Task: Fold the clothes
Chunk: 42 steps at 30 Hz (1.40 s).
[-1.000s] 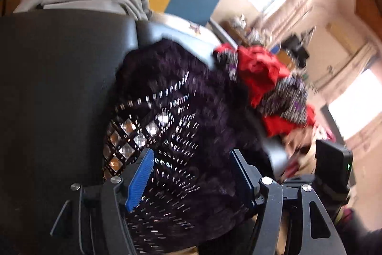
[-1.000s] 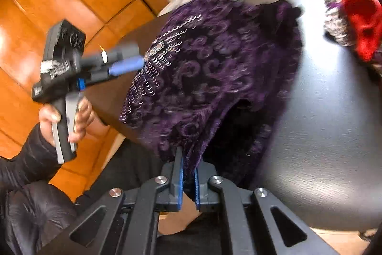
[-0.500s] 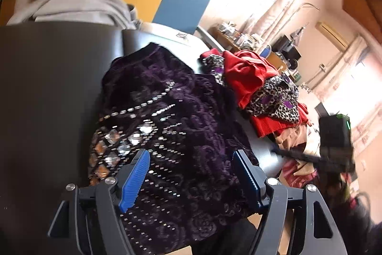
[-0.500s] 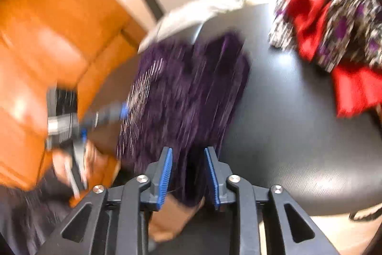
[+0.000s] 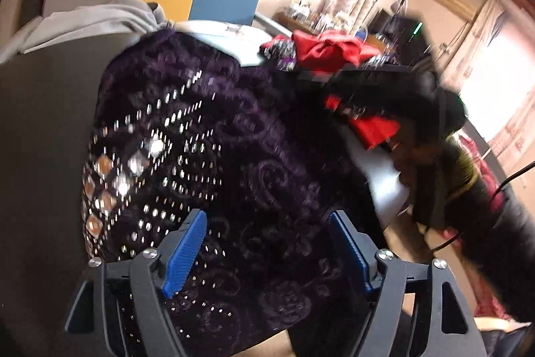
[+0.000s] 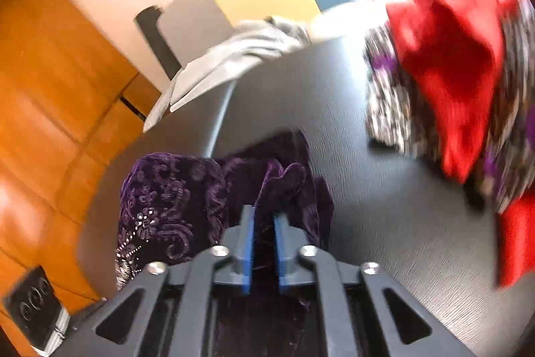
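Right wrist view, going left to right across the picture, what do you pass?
Orange wooden panelling → purple velvet garment → bare black table surface → red and patterned clothes pile.

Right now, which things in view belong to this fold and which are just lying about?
In the job:
purple top
left gripper, open over it
right gripper, shut on a fold of it
black table

Lying about:
grey garment
red cloth
patterned cloth
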Each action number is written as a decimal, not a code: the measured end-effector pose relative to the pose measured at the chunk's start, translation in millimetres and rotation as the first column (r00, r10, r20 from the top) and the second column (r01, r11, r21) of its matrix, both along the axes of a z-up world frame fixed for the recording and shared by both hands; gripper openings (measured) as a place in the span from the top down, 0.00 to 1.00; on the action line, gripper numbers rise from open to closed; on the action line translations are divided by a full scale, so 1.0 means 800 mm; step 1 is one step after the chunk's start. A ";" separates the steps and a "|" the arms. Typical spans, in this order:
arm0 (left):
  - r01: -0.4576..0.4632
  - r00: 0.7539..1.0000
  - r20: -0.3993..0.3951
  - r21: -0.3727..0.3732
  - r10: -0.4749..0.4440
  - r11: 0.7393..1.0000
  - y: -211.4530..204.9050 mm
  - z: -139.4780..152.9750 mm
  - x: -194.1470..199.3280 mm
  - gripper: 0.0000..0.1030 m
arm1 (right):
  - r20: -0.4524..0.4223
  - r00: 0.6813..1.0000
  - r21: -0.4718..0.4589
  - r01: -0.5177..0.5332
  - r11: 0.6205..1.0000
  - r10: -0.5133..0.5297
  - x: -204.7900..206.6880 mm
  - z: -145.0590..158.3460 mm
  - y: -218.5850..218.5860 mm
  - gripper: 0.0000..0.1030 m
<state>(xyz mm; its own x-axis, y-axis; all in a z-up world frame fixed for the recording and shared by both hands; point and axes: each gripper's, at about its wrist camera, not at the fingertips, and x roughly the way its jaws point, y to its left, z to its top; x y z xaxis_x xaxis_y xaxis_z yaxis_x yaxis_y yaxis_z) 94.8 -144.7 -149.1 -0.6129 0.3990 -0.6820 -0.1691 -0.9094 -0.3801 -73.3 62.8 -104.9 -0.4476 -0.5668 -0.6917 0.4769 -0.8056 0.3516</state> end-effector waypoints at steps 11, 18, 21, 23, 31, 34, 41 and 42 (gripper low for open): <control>-0.040 0.999 -0.026 0.120 0.044 0.992 -0.030 0.015 0.000 0.24 | -0.058 0.998 0.343 0.029 0.939 -0.010 -0.012 -0.046 -0.021 0.82; -0.159 0.974 -0.143 0.109 0.174 0.981 -0.128 0.067 -0.039 0.18 | -0.205 0.978 0.256 0.024 0.966 0.030 0.041 0.018 -0.024 0.78; -0.119 0.986 -0.106 0.109 0.131 0.987 -0.153 0.059 -0.081 0.18 | -0.186 0.975 0.200 -0.081 0.976 0.119 0.068 0.024 -0.048 0.76; -0.085 0.995 -0.049 0.122 0.092 0.989 -0.153 0.044 -0.110 0.18 | -0.148 0.973 0.171 -0.149 0.974 0.175 0.082 0.017 -0.066 0.76; -0.073 0.981 0.195 0.300 0.014 0.951 -0.162 -0.024 -0.182 0.26 | -0.084 0.978 0.173 -0.174 0.969 0.191 0.088 -0.044 -0.081 0.75; -0.082 0.982 0.188 0.321 0.021 0.944 -0.159 -0.022 -0.184 0.68 | -0.089 0.978 0.099 -0.182 0.978 0.191 0.083 -0.053 -0.068 0.75; -0.052 0.999 -0.018 -0.205 0.050 0.977 -0.099 0.009 -0.147 0.74 | -0.220 0.935 0.130 -0.253 0.959 0.277 0.096 -0.067 -0.064 0.77; -0.070 0.997 0.006 -0.176 0.072 0.982 -0.107 0.002 -0.154 0.71 | -0.221 0.934 0.129 -0.257 0.958 0.281 0.096 -0.067 -0.065 0.77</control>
